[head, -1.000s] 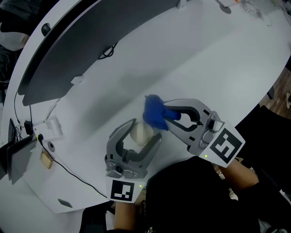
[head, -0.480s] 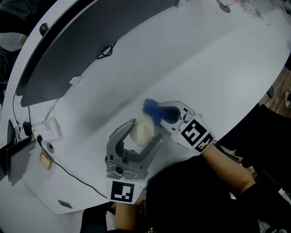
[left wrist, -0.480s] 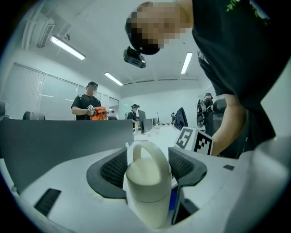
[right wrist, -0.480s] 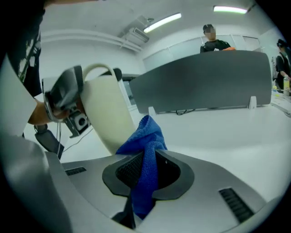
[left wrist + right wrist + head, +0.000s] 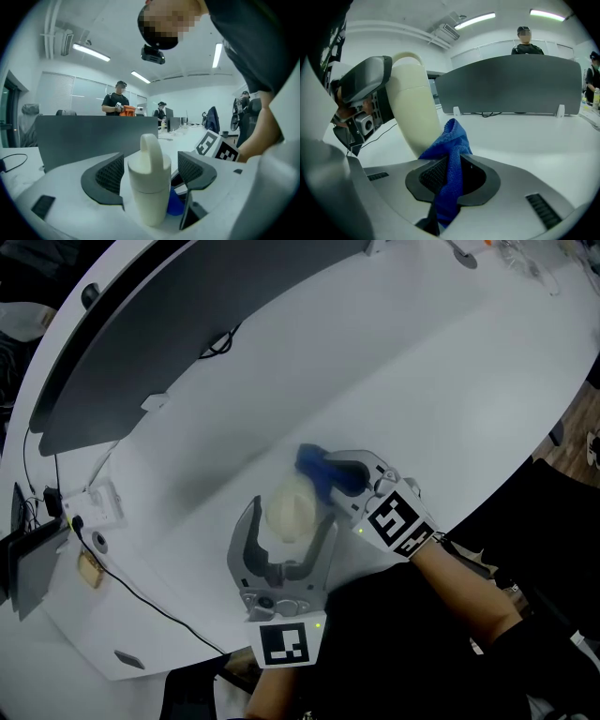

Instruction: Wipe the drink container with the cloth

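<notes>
A cream drink bottle (image 5: pixel 291 512) with a loop handle stands upright on the white table (image 5: pixel 422 381). My left gripper (image 5: pixel 290 515) straddles it. Its jaws are opening, and in the left gripper view the bottle (image 5: pixel 149 187) stands between the pads with a gap on each side. My right gripper (image 5: pixel 326 476) is shut on a blue cloth (image 5: pixel 313 465), which it holds against the bottle's right side. In the right gripper view the cloth (image 5: pixel 450 145) bunches out of the jaws and touches the bottle (image 5: pixel 415 108). The cloth (image 5: pixel 174 206) also peeks out low behind the bottle in the left gripper view.
A long grey divider panel (image 5: pixel 187 324) runs along the table's far side. Cables and small devices (image 5: pixel 94 512) lie at the left edge. Small items (image 5: pixel 469 254) sit at the far top right. People stand in the background (image 5: pixel 117 101).
The right gripper came in from the right and rolled over, bringing the cloth against the bottle. The left gripper shifted a little right and its jaws spread wider around the bottle.
</notes>
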Action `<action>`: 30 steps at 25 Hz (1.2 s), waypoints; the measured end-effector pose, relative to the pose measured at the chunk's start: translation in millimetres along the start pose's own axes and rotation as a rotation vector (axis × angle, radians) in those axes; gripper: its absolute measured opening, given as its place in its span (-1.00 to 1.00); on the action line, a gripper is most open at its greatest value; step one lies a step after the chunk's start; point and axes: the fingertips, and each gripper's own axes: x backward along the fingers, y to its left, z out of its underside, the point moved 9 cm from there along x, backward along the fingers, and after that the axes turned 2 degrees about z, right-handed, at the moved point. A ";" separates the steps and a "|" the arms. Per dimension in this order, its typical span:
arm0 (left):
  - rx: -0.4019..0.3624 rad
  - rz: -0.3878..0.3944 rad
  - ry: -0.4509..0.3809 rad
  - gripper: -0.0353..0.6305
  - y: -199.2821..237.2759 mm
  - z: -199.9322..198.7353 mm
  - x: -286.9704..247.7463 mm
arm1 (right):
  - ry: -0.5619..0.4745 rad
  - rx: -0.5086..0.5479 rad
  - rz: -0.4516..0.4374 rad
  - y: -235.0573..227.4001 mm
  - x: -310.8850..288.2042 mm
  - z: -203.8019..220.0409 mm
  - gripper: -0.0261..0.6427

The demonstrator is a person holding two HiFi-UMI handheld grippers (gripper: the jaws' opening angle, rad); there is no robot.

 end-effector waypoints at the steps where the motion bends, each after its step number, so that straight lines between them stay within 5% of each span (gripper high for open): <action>1: 0.003 -0.032 0.001 0.10 -3.4 -0.7 -0.7 | -0.002 0.001 0.004 0.1 0.2 0.1 -0.79; 4: 0.032 -0.125 -0.006 0.09 -3.9 -4.3 -3.7 | -0.007 0.004 0.011 1.0 0.0 0.4 -0.79; 7: 0.045 -0.136 0.004 0.09 0.1 -4.0 -5.4 | -0.014 0.000 0.014 1.7 -0.1 0.9 -0.79; 12: 0.001 0.038 0.016 -0.03 7.2 -1.6 -4.4 | -0.041 -0.035 0.014 0.2 7.7 -2.6 -0.78; 19: -0.134 0.465 -0.030 -0.03 22.7 -4.0 -10.4 | -0.307 -0.148 0.027 -15.7 59.4 -50.7 -0.78; 24: -0.120 0.513 -0.034 -0.03 25.2 -5.9 -18.5 | -0.439 -0.044 -0.064 -3.4 71.6 -83.0 -0.78; 30: -0.092 0.506 -0.039 -0.03 24.9 -2.7 -17.0 | -0.326 -0.045 -0.040 0.9 42.3 -52.7 -0.79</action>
